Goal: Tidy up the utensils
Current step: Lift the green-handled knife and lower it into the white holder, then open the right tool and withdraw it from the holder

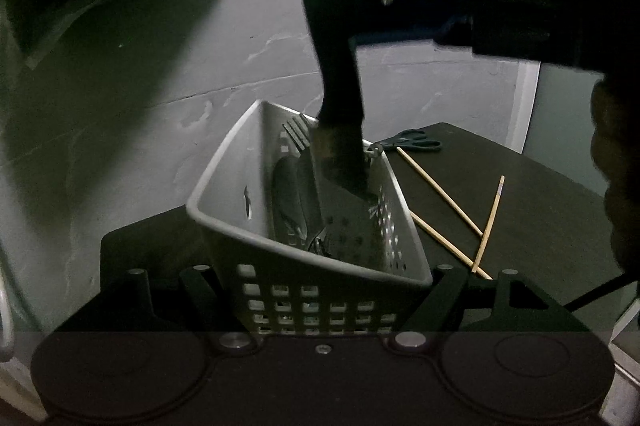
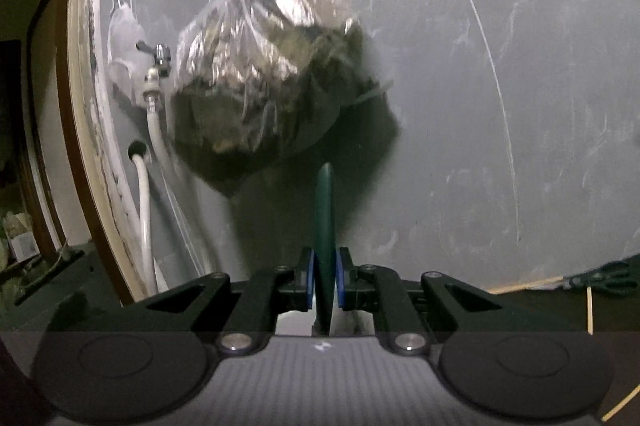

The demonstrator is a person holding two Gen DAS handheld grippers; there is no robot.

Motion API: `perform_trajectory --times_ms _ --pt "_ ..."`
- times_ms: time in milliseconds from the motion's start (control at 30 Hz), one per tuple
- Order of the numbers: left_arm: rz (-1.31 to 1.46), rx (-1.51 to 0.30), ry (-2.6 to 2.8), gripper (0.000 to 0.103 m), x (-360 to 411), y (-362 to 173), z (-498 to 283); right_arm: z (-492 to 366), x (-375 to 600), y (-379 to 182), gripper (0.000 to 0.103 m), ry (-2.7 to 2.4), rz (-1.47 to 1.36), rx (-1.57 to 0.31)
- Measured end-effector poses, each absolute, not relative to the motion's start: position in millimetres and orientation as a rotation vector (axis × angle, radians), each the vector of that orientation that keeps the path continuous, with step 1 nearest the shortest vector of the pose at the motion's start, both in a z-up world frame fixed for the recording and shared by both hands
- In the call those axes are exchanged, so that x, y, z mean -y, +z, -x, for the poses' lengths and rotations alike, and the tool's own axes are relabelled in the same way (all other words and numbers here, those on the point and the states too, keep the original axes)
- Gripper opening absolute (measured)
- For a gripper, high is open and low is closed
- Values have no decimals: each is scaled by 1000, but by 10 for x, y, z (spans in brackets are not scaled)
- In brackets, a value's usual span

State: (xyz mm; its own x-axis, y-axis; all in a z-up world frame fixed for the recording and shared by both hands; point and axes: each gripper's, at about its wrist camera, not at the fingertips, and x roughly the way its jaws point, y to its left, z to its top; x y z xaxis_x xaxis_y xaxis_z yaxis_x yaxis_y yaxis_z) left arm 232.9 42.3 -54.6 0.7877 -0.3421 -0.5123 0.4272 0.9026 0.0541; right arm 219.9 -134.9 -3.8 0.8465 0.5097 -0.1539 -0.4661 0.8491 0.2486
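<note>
Gripping the dark green handle of a spatula (image 1: 340, 74), the right tool (image 2: 325, 280) had its blue pads (image 2: 307, 280) closed on it, the handle's end sticking out past the fingertips. The spatula's slotted blade reached down into the grey perforated basket (image 1: 224, 166), beside a fork (image 1: 298, 134) already standing inside. The left tool (image 1: 324, 290) stood wide, its fingers flanking the basket's near wall. Chopsticks (image 1: 440, 192) and scissors (image 1: 416, 141) lay on the dark tabletop (image 1: 540, 218) beside the basket.
</note>
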Motion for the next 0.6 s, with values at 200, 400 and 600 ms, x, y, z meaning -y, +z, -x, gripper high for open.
perform_trajectory --times_ms 200,400,600 --pt "-177 -512 -435 77 -442 -541 -2349 -2188 1273 -146 12 499 -183 -252" --pt "-189 -503 -458 77 -455 -543 -2392 -2167 1267 -178 18 461 -203 -250" --pt "-206 -495 -481 77 -450 -539 -2452 -2088 1383 -123 42 404 -243 -218"
